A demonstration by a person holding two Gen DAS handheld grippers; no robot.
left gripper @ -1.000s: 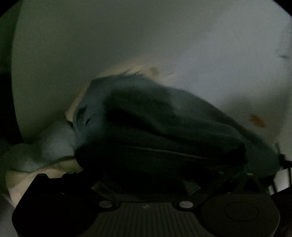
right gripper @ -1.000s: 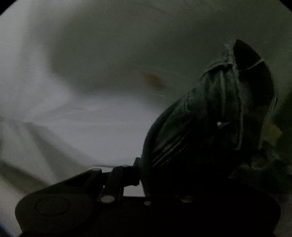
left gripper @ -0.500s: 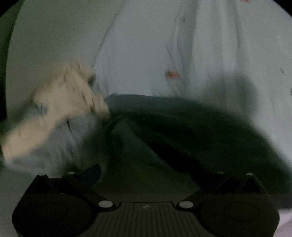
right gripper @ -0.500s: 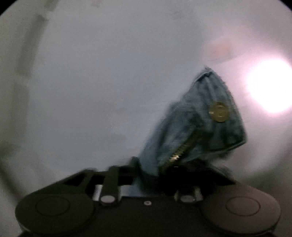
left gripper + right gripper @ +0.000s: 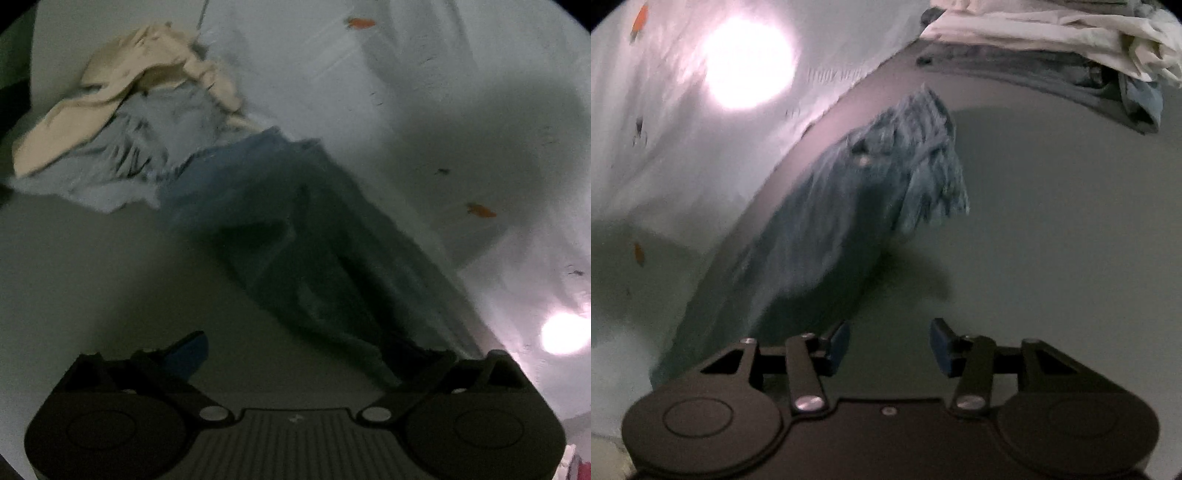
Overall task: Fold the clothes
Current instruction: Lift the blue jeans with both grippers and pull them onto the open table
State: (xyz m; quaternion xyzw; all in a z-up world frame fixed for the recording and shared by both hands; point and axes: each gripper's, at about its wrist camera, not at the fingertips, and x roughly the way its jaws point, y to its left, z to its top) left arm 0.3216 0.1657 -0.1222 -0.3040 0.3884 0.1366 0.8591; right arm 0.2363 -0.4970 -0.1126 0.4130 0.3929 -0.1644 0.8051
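A pair of blue jeans [image 5: 303, 229] lies stretched along the edge of a grey surface, its frayed end [image 5: 923, 166] pointing away in the right wrist view. My left gripper [image 5: 303, 350] hangs over the near end of the jeans. Its jaws are wide and closing, and one blue fingertip [image 5: 188, 354] shows bare. The other finger is hidden by a fold of denim, and I see no pad pressing. My right gripper [image 5: 890, 347] stands open beside the jeans with nothing between its blue pads [image 5: 942, 347].
A heap of cream and pale blue clothes [image 5: 129, 96] lies beyond the jeans, also seen as a stack [image 5: 1052, 33] at top right. A white sheet with small orange prints [image 5: 461, 92] borders the grey surface [image 5: 1071, 258]. A bright lamp glare [image 5: 746, 62] washes out part of the sheet.
My right gripper has opened and let go of the jeans' waistband, which now lies on the surface. The left view has swung, bringing the jeans out lengthwise and the heap to the upper left.
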